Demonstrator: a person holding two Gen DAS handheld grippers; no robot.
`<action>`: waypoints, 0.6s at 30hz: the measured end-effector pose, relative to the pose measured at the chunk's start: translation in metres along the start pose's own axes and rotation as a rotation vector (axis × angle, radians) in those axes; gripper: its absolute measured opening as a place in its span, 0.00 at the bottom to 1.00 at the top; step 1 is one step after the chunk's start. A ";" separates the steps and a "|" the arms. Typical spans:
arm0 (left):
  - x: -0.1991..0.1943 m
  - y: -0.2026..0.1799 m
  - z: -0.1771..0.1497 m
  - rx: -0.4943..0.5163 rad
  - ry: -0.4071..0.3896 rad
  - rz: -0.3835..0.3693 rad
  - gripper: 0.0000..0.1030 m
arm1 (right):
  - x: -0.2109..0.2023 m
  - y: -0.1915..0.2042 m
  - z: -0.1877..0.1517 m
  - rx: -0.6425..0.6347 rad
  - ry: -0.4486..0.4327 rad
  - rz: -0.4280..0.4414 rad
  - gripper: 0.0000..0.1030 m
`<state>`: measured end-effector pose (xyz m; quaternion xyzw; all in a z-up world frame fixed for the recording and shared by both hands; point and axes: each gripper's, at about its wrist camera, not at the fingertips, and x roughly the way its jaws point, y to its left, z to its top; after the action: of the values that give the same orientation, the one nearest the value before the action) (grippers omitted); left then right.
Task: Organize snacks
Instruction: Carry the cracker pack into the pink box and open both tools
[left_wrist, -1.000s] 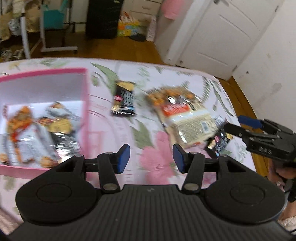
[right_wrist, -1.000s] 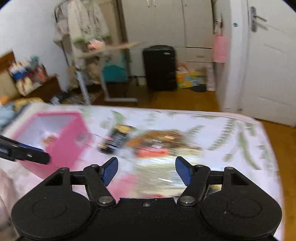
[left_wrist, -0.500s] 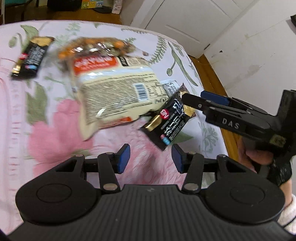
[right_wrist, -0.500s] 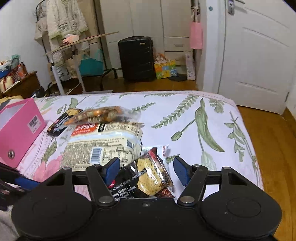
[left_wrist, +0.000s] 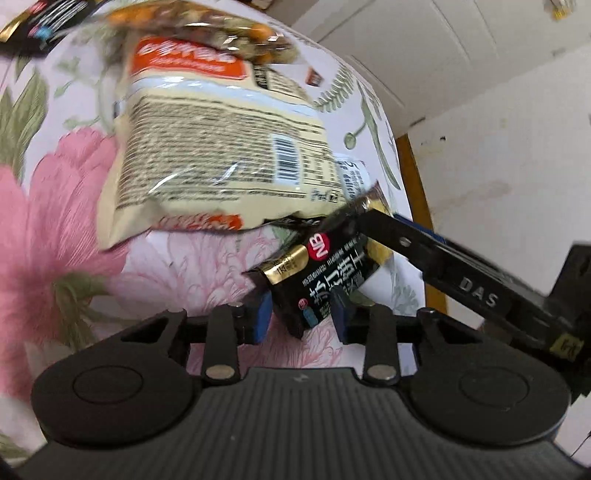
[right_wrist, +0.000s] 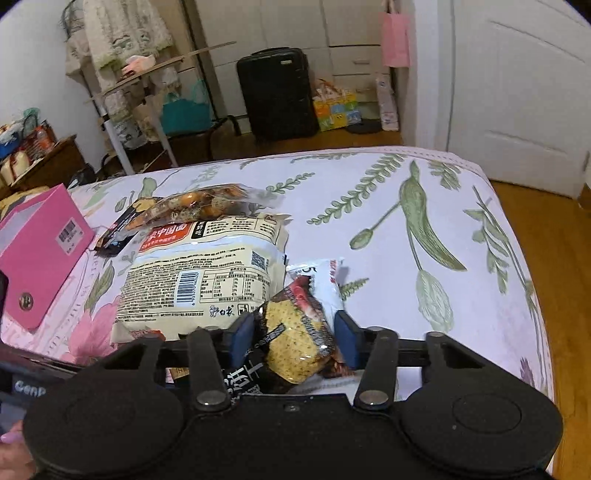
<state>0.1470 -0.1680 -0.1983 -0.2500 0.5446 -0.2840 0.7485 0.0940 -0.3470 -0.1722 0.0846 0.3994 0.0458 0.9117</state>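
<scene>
Snacks lie scattered on a flowered bed cover (right_wrist: 424, 206), and both your tongs are closing on the same small one: a black packet (left_wrist: 325, 273) with gold trim and white lettering, low and centre in both views. In the left wrist view, your left tongs (left_wrist: 301, 317) stand narrow, blue pads at either side of the packet's near end, seemingly just touching it. Your right tongs (right_wrist: 293, 341) reach in from the right of that view to its far corner; in their own view the packet's clear window, showing a pale yellow biscuit, sits between their pads, which are half closed and seem just short of pressing. The risk, as I judge it, is that two grips on one light, crinkly wrapper will fight: pull apart and the foil could tear or slip free, or the biscuit could crack under the squeeze. A white sachet (right_wrist: 325, 280) lies touching the packet from behind and could be dragged along. Just beyond, a large cream bag (right_wrist: 207, 273) with an orange band and a barcode overlaps the packet's far edge, so lifting could shift it. A clear bag of nuts (right_wrist: 199, 206) rests on the cream bag's far end, beside another dark packet (right_wrist: 118, 232). The pink box (right_wrist: 40, 251) stands at the left of the right wrist view, well apart from the packet.
</scene>
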 end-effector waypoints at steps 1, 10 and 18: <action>-0.002 0.002 0.000 -0.014 -0.001 0.000 0.32 | -0.003 0.001 -0.001 0.018 0.003 0.011 0.42; -0.042 0.009 -0.007 -0.007 0.005 0.066 0.32 | -0.023 0.026 -0.010 0.103 0.076 0.076 0.41; -0.080 0.022 -0.012 0.035 0.062 0.140 0.32 | -0.023 0.059 -0.021 0.148 0.173 0.106 0.41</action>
<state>0.1196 -0.0974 -0.1626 -0.1895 0.5785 -0.2481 0.7536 0.0624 -0.2901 -0.1582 0.1682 0.4737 0.0713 0.8615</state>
